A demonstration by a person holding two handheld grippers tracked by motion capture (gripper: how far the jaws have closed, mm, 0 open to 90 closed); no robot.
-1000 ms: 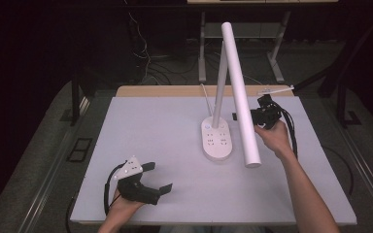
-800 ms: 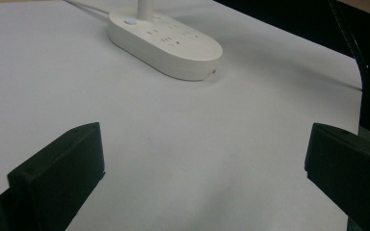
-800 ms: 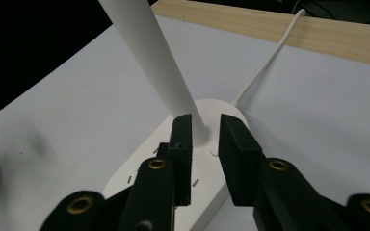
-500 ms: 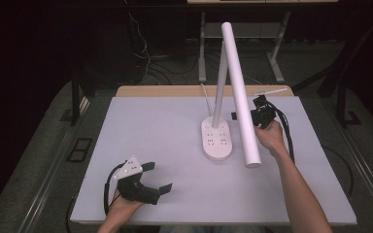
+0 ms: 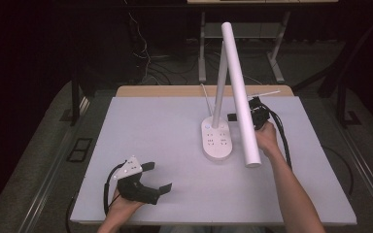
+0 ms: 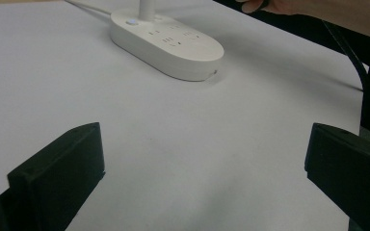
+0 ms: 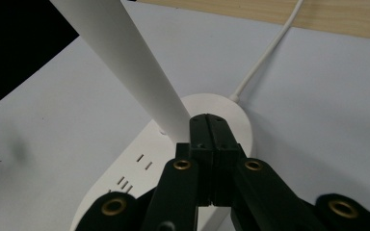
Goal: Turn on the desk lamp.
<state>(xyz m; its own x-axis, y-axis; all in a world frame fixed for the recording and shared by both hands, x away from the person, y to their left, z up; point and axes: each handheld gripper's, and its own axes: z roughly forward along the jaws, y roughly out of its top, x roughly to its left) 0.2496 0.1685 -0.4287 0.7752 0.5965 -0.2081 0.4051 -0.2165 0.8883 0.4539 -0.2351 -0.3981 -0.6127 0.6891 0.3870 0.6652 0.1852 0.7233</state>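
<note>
My right gripper [image 7: 211,126] clenched empty — white oval plastic lamp base [image 7: 125,183] directly beneath its tips, lower centre; left gripper [image 6: 197,178] released, farther off.

Lab-like recording space: bare white table [image 5: 155,126], dark surroundings, floor cables [image 5: 143,58].

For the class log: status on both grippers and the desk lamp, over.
Left gripper open, resting on table. Right gripper shut, empty, tips by desk lamp base. Nothing in the way.
</note>
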